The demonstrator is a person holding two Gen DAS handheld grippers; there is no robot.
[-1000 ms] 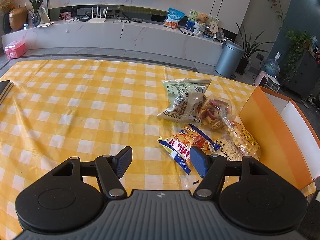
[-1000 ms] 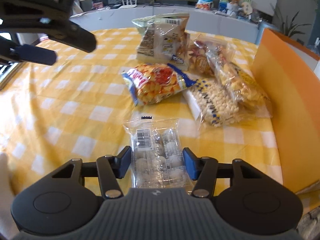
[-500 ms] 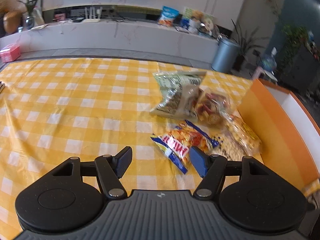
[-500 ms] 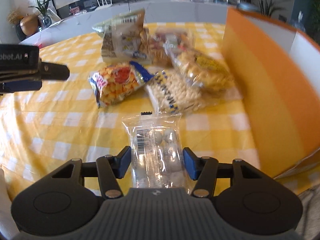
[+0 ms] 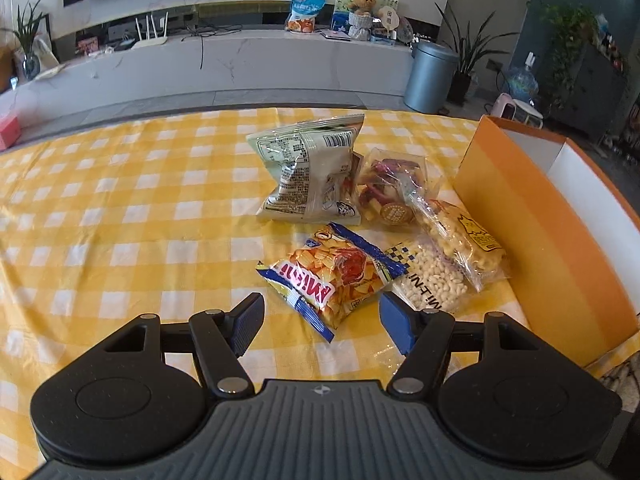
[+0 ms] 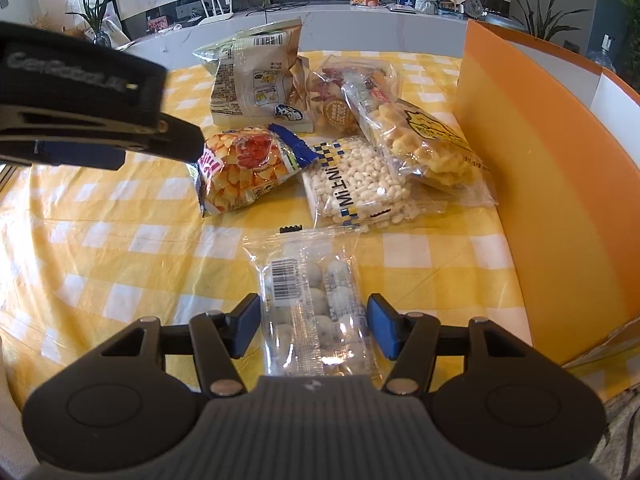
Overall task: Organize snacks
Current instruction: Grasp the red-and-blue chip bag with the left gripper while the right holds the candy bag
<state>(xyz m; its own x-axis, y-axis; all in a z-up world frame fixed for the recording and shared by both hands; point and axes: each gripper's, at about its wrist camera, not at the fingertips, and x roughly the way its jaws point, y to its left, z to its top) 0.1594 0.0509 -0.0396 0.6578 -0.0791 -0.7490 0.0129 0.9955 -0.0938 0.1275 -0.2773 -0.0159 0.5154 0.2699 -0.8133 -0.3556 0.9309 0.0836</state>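
Note:
Several snack bags lie on the yellow checked tablecloth (image 5: 120, 200): a pale green bag (image 5: 308, 172), a red-and-blue chip bag (image 5: 332, 276), a clear bag of purple and yellow pieces (image 5: 390, 192), a bag of yellow puffs (image 5: 460, 240) and a bag of white balls (image 5: 432, 276). My left gripper (image 5: 320, 320) is open, its fingers either side of the chip bag's near end. My right gripper (image 6: 312, 326) is open around a clear packet of round white sweets (image 6: 312, 300) lying flat. The left gripper also shows in the right wrist view (image 6: 100, 120).
An open orange box (image 5: 540, 232) with a white inside stands at the table's right edge; it also shows in the right wrist view (image 6: 552, 168). Beyond the table are a white TV bench (image 5: 224, 60), a grey bin (image 5: 430, 76) and plants.
My left gripper has moved right and forward, so the chip bag now lies between its fingers. My right gripper has shifted slightly around the clear sweet packet. Both jaws stay open.

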